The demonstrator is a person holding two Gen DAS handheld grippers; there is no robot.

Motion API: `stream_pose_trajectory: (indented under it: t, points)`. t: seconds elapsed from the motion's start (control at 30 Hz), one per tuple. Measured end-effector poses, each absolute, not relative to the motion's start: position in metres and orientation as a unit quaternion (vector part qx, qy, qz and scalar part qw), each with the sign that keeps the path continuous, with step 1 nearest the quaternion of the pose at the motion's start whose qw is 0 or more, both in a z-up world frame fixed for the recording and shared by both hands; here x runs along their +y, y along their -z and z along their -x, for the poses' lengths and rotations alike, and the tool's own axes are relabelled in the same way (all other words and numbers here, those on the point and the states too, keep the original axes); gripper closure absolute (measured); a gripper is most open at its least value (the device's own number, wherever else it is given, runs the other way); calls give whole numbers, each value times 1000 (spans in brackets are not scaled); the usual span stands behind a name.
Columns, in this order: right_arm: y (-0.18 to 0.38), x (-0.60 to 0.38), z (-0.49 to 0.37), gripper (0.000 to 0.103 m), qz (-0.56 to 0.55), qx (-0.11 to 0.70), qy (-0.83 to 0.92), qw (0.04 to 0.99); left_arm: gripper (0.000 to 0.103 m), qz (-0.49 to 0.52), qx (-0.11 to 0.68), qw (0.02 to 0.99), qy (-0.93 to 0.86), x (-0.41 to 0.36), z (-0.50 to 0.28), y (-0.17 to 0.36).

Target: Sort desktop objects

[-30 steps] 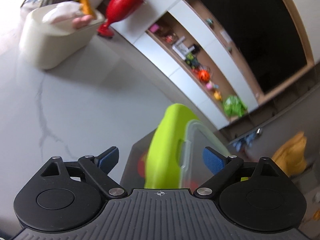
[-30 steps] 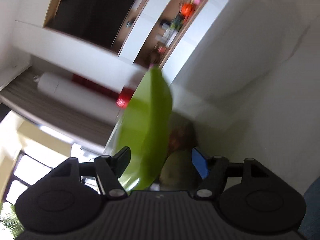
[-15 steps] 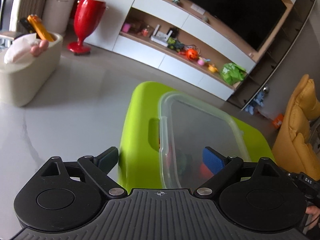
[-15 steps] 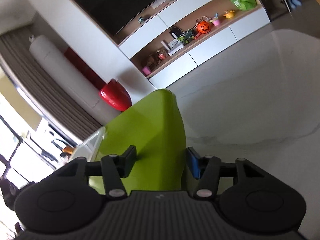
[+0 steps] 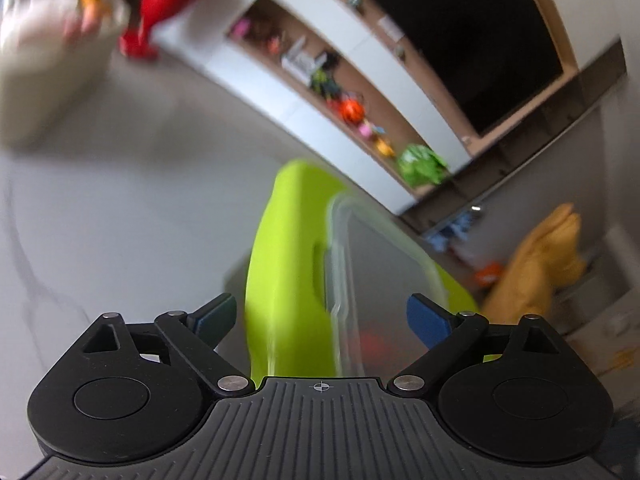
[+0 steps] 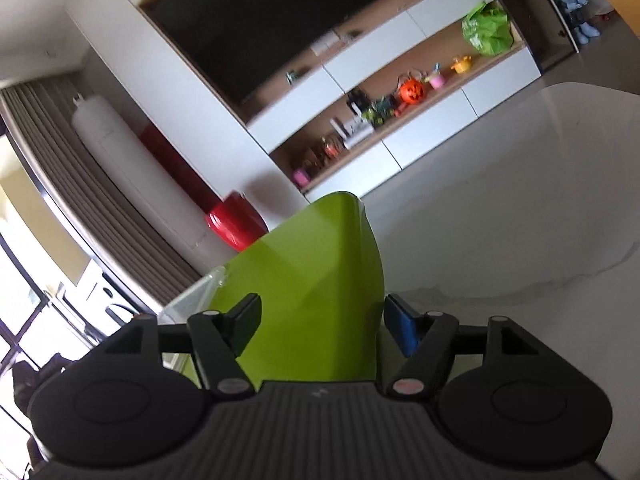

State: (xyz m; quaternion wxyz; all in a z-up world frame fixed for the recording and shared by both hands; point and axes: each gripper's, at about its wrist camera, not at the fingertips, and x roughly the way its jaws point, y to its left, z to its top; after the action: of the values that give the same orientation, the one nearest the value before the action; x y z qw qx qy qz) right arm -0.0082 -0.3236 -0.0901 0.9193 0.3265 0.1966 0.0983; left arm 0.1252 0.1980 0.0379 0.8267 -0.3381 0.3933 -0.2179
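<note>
A clear plastic box with a lime-green lid [image 5: 288, 272] is held between both grippers above the white marble table [image 5: 120, 208]. My left gripper [image 5: 320, 316] spans one end of the box, green lid edge and clear wall [image 5: 384, 280] between its fingers. Red items show dimly inside. My right gripper [image 6: 320, 320] spans the other end of the green lid [image 6: 320, 280], its pads close against the sides. The view is tilted and blurred.
A cream tissue box [image 5: 48, 64] with an orange item stands at the far left of the table. A red vase [image 5: 160, 8], a TV cabinet with toys [image 6: 400, 92] and a yellow chair [image 5: 540, 264] are beyond the table.
Both grippers and the box have tilted again; the left view rolled and blurred. The tissue box slid toward the upper left of the left view. The grips look unchanged.
</note>
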Motion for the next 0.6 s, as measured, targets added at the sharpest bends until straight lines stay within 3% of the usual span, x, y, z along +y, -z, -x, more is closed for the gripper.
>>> stream_pose_trajectory:
  t: [0.2,0.37,0.5,0.6]
  points:
    - [95,-332,-16,39,-342,197,-112,912,7,401,398,783,261,196,-145,-20]
    - [92,-342,-28,51,-369,190,-114,903,7,427,398,774,246,196,-157,-18]
    - [77,-341,-41,51,-370,173,-119,905,7,398,398,802,201,190,-165,-35]
    - [82,-339,-60,51,-374,190,-131,898,7,407,408,795,189,193,-170,-20]
